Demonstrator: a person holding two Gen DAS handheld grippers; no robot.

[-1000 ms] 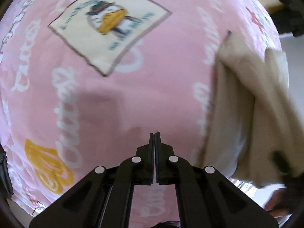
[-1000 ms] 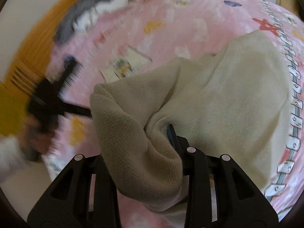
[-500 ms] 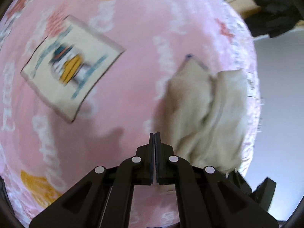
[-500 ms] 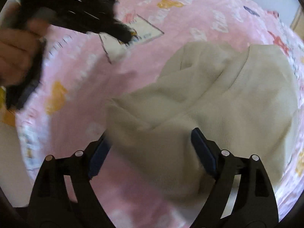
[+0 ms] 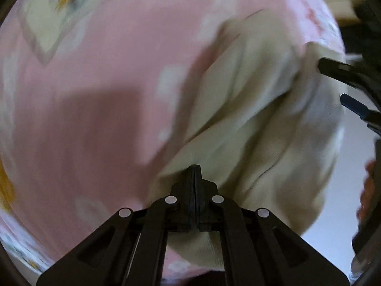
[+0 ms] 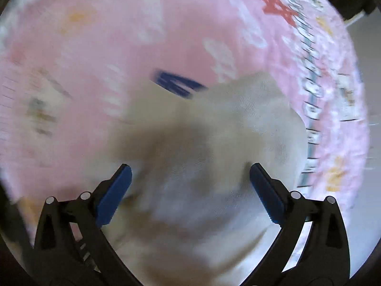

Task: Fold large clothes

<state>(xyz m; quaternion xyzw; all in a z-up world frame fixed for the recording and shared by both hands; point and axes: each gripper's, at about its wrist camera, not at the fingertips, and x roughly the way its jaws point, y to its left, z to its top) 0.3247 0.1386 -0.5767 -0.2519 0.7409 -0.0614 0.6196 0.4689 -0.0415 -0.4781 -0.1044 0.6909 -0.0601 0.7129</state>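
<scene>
Pink bedding [image 5: 100, 124] printed with white lettering and cartoon panels fills both views, and on it a cream knitted garment [image 5: 257, 128] is spread in loose folds. In the left wrist view the garment is seen lying at the bedding's right edge, with pale floor [image 5: 345, 202] showing beyond that edge. A cream panel with a blurred orange and grey figure [image 5: 69, 2] is printed toward the bedding's far left corner. The left gripper [image 5: 195, 166] is seen with its jaws pressed flat together and nothing visible between them; its tip is placed over the near left border of the garment, though contact cannot be told because of blur. At the right margin of that view the black fingers of the right gripper [image 5: 350, 90] are seen over the garment's far side, and part of a hand [image 5: 366, 190] is glimpsed below them.

In the right wrist view the garment [image 6: 214, 155] is shown bunched beneath the right gripper [image 6: 189, 169], close to the bedding's right edge, where a band of printed lettering [image 6: 312, 90] runs. The jaws are opening and stand wide; the cloth lies between the blue pads [image 6: 114, 193], which are not pressed on it. A dark blue mark [image 6: 178, 83] is seen at the garment's far border.
</scene>
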